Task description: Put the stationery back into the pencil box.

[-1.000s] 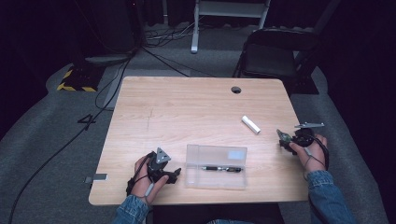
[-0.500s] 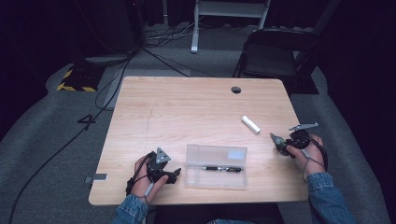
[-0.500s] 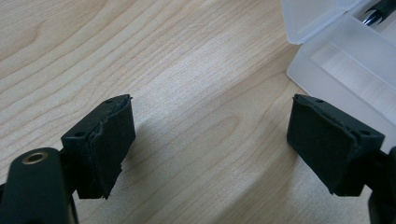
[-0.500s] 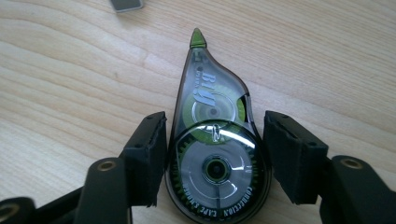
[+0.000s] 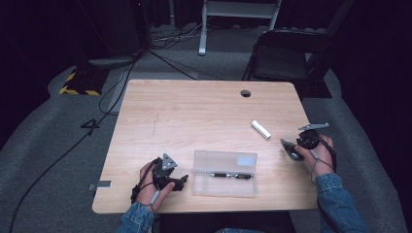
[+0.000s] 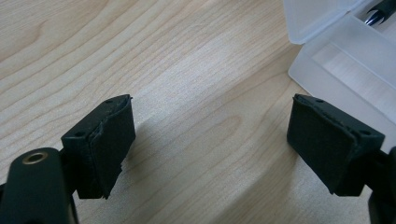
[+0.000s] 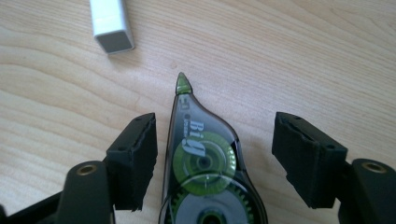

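A clear plastic case lies near the table's front edge with a black pen inside. Just left of it, my left gripper rests on the wood, pointing at the case. Its jaws stand open with nothing between them, and a corner of the case lies ahead on the right. At the right edge, my right gripper is open around a green-and-clear correction tape dispenser lying flat between the jaws, nearer the left pad. A white rectangular stick lies just beyond the tape's tip.
The wooden table has a cable hole at the back. A black folding chair stands behind the right corner, and cables run over the grey floor on the left.
My right hand with the tape dispenser has shifted slightly left and toward the table's near edge. The left gripper and the case have stayed put.
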The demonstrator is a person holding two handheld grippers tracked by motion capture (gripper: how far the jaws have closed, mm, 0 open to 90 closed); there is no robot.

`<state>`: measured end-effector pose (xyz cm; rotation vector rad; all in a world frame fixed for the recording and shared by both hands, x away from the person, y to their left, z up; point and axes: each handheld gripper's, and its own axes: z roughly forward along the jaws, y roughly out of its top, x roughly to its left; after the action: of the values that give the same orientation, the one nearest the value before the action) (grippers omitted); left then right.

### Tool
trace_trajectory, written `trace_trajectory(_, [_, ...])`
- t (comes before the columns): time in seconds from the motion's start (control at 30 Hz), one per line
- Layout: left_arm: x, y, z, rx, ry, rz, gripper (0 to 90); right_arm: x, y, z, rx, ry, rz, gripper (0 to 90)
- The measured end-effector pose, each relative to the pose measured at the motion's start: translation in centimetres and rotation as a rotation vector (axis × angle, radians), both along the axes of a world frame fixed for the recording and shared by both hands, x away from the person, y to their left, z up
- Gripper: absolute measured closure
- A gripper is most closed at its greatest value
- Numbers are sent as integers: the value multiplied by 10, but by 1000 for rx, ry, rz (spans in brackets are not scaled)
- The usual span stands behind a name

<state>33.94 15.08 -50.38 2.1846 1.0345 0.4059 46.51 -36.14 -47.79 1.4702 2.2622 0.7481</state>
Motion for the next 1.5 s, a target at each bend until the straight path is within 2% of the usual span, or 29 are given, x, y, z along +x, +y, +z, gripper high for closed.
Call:
trace_trajectory(0.1, [-1, 0, 0, -10, 9, 2, 157, 5, 2, -2, -14, 18, 3, 337])
trace_trajectory(0.17, [-1, 1, 0, -4, 1, 2, 157, 7, 4, -3, -22, 32, 5, 347])
trace_trajectory(0.23, [-1, 1, 0, -4, 2, 3, 157, 8, 4, -3, -15, 34, 4, 364])
trace_trajectory(0.47, [-1, 1, 0, -9, 7, 5, 157, 5, 5, -1, -21, 54, 7, 409])
trace_trajectory(0.57, [-1, 1, 0, -10, 7, 4, 157, 4, 5, 0, -30, 63, 20, 460])
trace_trajectory(0.63, [-1, 1, 0, -10, 6, 4, 157, 4, 5, 1, -33, 70, 30, 528])
trace_trajectory(0.9, [-1, 1, 0, -10, 7, 4, 156, 3, 6, 2, -37, 79, 42, 537])
trace_trajectory(1.27, [-1, 1, 0, -11, 7, 4, 156, 1, 6, 6, -6, 94, 31, 541])
trace_trajectory(1.43, [-1, 1, 0, -10, 6, 4, 157, -2, 9, 11, 0, 94, 40, 541])
trace_trajectory(1.5, [-1, 1, 0, -10, 7, 4, 157, -4, 11, 16, -2, 80, 50, 541])
